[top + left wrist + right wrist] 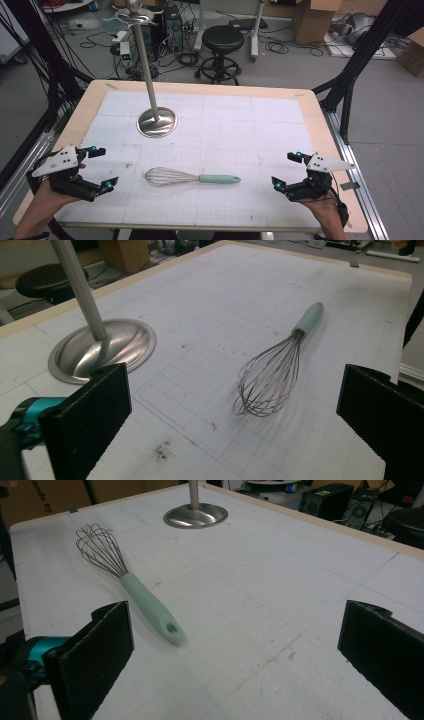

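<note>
Whisk (pixel 191 177), mint handle, lying flat mid-worktop (pixel 320 130) between left gripper (pixel 100 169) and right gripper (pixel 286 171), both wide and empty; best taken by the handle, jaws squarely across it.

Bright, even overhead light; soft glare on the steel stand base (pixel 157 121), faint shadows beside it, slightly soft focus.

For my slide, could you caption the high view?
Whisk lies between open left gripper and right gripper, before a metal stand.
</note>
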Demonstrator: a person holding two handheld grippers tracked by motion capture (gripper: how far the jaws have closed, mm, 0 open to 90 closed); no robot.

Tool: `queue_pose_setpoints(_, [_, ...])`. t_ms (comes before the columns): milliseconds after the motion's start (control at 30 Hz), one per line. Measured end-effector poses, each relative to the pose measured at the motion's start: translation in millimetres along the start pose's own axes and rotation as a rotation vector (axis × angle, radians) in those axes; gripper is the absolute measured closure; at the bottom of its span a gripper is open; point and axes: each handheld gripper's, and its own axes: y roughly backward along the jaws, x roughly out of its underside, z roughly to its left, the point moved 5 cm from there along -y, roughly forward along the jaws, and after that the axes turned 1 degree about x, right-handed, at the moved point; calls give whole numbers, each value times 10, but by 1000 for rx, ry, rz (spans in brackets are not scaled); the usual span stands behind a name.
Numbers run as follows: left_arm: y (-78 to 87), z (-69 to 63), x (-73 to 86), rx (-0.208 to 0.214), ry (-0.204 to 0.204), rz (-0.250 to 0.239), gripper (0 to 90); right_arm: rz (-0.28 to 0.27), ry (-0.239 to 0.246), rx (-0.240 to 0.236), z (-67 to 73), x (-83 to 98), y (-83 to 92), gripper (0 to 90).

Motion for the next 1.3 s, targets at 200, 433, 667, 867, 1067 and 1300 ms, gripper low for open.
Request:
queue_pose_setpoints(200, [1,8,8,-2,-1,1,17,-2,6,10,-26,-5,-13,4])
queue_pose_setpoints(433, [1,8,40,-9,-1,4,17,15,39,-18,4,-38,-56,5])
queue_pose_setpoints(667, [50,8,41,-18,-6,1,17,31,95,-66,76,-202,-76,5])
queue_pose_setpoints(867, [56,9,47,-23,-7,7,17,59,141,-126,143,-387,-173,5])
queue_pose_setpoints(1067, [64,-1,45,-28,-3,6,17,139,218,-188,206,-571,-398,5])
queue_pose_setpoints(1300, [58,3,42,-27,-4,6,17,225,286,-255,318,-653,-622,5])
